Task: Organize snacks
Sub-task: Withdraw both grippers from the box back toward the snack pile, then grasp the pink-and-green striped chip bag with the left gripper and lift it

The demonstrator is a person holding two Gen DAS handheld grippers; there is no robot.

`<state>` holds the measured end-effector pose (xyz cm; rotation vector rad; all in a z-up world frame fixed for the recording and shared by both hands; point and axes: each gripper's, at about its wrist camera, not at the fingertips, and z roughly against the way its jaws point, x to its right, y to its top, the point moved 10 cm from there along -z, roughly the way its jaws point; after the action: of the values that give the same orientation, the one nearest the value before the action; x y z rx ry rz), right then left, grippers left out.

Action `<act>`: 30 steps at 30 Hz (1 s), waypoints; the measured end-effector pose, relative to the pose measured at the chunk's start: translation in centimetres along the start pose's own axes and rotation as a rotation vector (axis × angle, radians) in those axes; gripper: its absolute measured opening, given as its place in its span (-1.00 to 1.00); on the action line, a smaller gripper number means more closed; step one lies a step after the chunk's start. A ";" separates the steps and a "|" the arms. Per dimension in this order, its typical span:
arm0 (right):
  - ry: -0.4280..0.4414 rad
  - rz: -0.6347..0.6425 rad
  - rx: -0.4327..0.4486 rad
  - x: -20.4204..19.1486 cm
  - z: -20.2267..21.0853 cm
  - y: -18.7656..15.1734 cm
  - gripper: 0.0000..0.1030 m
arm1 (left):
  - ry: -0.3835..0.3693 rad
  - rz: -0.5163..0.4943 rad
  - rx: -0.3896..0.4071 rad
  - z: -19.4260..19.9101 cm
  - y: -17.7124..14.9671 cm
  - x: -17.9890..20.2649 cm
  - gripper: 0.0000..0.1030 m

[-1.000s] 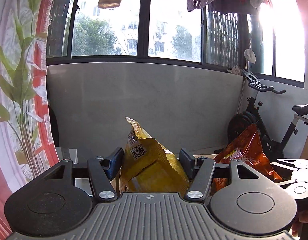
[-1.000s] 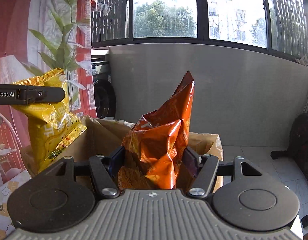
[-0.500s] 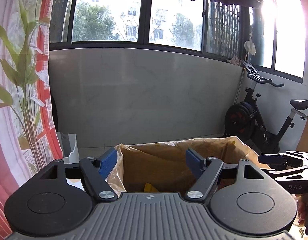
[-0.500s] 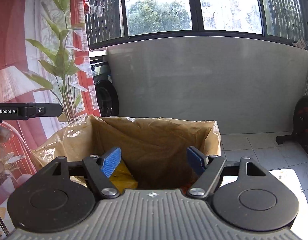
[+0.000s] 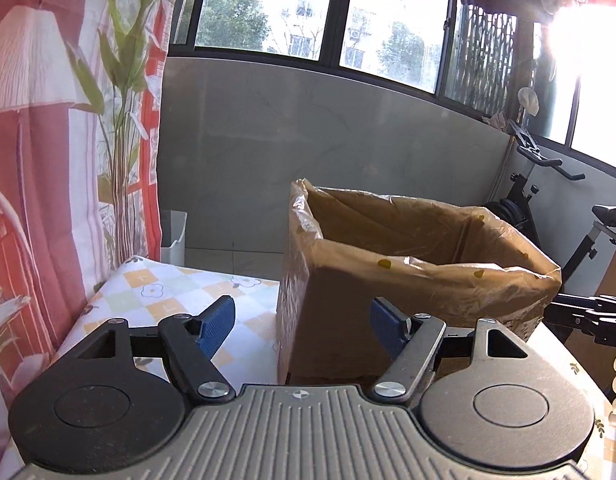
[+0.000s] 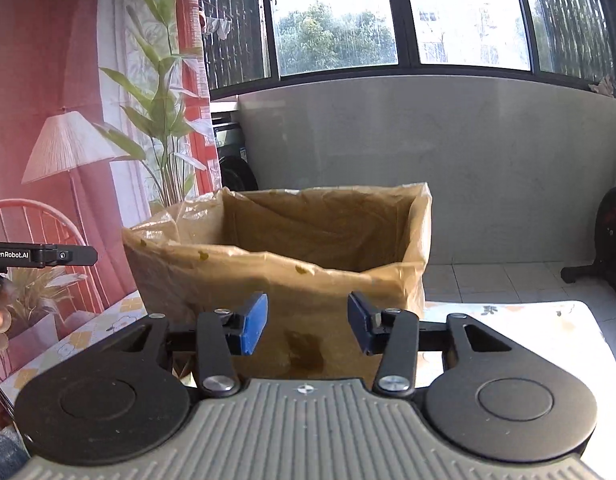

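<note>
A brown cardboard box lined with a plastic bag point(image 5: 412, 276) stands on the table; it also shows in the right wrist view point(image 6: 291, 264). Its inside is hidden from both views, so no snack bag shows. My left gripper point(image 5: 303, 326) is open and empty, just in front of the box's near left corner. My right gripper point(image 6: 305, 326) is open and empty, in front of the box's near wall. The right gripper's side shows at the right edge of the left wrist view point(image 5: 588, 316), and the left gripper's side at the left edge of the right wrist view point(image 6: 39, 255).
The table has a pale checked flower cloth point(image 5: 167, 292). A red-and-white curtain with plant print point(image 5: 67, 160) hangs at the left. A grey low wall under windows point(image 6: 428, 140) is behind. An exercise bike point(image 5: 548, 200) stands at the far right.
One second ago each gripper held a snack bag above the box, yellow in the left, orange in the right. Both opened, the bags dropped in, and both grippers have pulled back from the box.
</note>
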<state>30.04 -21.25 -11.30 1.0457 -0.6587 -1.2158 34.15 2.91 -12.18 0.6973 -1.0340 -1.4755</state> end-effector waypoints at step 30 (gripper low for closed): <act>-0.034 -0.045 -0.272 -0.2 1.0 -10.6 -0.19 | -0.114 0.029 -0.157 0.8 -7.7 4.2 0.49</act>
<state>24.59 -21.43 -20.44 0.8178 -0.4818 -1.3232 29.23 -1.31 -18.14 0.4893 -0.9975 -1.5669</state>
